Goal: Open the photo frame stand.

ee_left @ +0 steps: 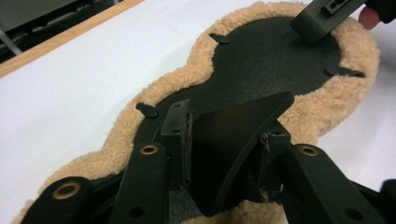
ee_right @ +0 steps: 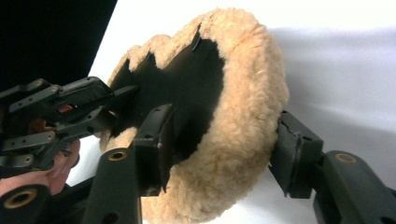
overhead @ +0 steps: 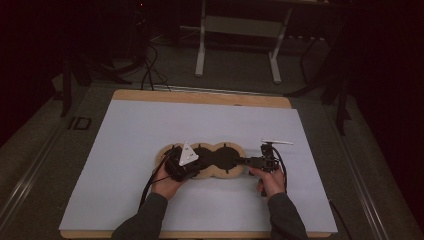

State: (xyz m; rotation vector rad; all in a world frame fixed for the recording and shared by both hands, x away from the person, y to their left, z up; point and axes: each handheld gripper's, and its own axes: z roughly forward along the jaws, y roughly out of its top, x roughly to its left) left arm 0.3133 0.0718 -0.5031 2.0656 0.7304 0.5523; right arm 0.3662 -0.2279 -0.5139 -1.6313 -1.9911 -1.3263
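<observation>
Here, two tongs (overhead: 186,167) (overhead: 246,161) flank one fleece-edged black pad (overhead: 220,156).

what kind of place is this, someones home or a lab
Probably a lab or recording room, not a home: a wooden table under a plain white sheet, cables on the floor, and a bare metal stand behind.

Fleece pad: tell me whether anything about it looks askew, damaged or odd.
One thing stands out: a black flap of the fleece pad is peeled up between the left gripper jaws instead of lying flat. The right gripper straddles the pad's fleecy end, lifting it on edge. No tears visible.
</observation>
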